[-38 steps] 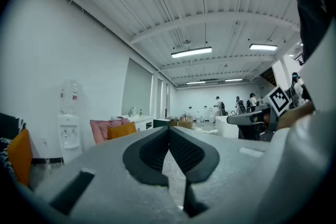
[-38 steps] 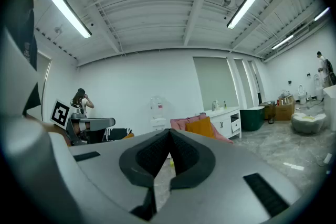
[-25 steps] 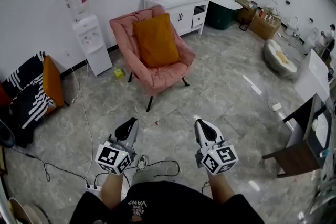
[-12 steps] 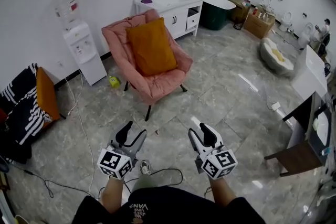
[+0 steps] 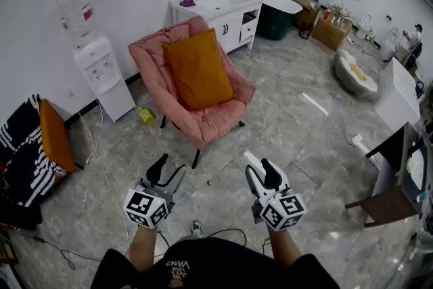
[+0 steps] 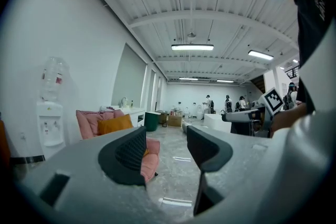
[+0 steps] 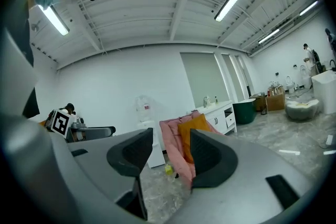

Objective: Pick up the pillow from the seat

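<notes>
An orange pillow [image 5: 199, 69] leans upright against the back of a pink armchair [image 5: 215, 120] in the middle of the room. The same pillow [image 6: 114, 124] shows small in the left gripper view, and the pillow [image 7: 187, 132] sits between the jaws' line of sight in the right gripper view. My left gripper [image 5: 168, 169] is held low, well short of the chair, jaws apart and empty. My right gripper [image 5: 262, 169] is level with it, its jaws opening with nothing between them.
A white water dispenser [image 5: 101, 74] stands left of the chair against the wall. A white cabinet [image 5: 226, 13] is behind the chair. A cable [image 5: 103, 172] runs across the marble floor at the left. A striped and orange cushion [image 5: 37, 145] lies far left. A dark table [image 5: 399, 172] stands at the right.
Both grippers' jaws went from shut to apart. I have stepped closer to the armchair, which now sits nearer and larger in the head view.
</notes>
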The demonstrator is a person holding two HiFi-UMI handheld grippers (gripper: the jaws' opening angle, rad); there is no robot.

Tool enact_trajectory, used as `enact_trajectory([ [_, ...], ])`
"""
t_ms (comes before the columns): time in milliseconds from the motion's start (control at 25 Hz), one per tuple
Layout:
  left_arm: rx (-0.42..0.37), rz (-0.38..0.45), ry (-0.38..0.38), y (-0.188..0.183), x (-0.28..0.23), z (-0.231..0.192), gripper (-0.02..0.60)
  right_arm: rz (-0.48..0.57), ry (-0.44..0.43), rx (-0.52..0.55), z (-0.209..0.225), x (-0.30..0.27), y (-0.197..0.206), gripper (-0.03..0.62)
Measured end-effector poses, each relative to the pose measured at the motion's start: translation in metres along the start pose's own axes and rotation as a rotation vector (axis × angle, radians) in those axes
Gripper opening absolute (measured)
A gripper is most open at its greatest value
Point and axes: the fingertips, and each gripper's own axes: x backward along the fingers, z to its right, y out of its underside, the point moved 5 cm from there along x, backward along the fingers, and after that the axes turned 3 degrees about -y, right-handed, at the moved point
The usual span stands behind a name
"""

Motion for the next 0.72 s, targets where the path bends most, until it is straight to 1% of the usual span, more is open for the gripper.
enact_trajectory([
  [80, 0.002, -0.008, 0.015, -0.001, -0.009, -0.016, 0.237, 0.008, 0.018, -0.005, -0.001, -0.016, -0.002, 0.207],
  [280, -0.012, -0.022, 0.065, -0.003, -0.03, -0.037, 0.237, 0.013, 0.054, -0.023, 0.001, -0.037, 0.0, 0.207],
  [480, 0.021, -0.035, 0.06, 0.007, -0.045, -0.049, 0.236, -0.018, 0.067, -0.036, 0.011, -0.052, 0.006, 0.207],
  [600, 0.031, -0.05, 0.064, 0.012, -0.062, -0.053, 0.237, -0.019, 0.074, -0.037, 0.028, -0.065, 0.003, 0.207],
  [720, 0.036, -0.054, 0.043, 0.012, -0.087, -0.064, 0.236, -0.035, 0.064, -0.034, 0.049, -0.087, 0.001, 0.207],
])
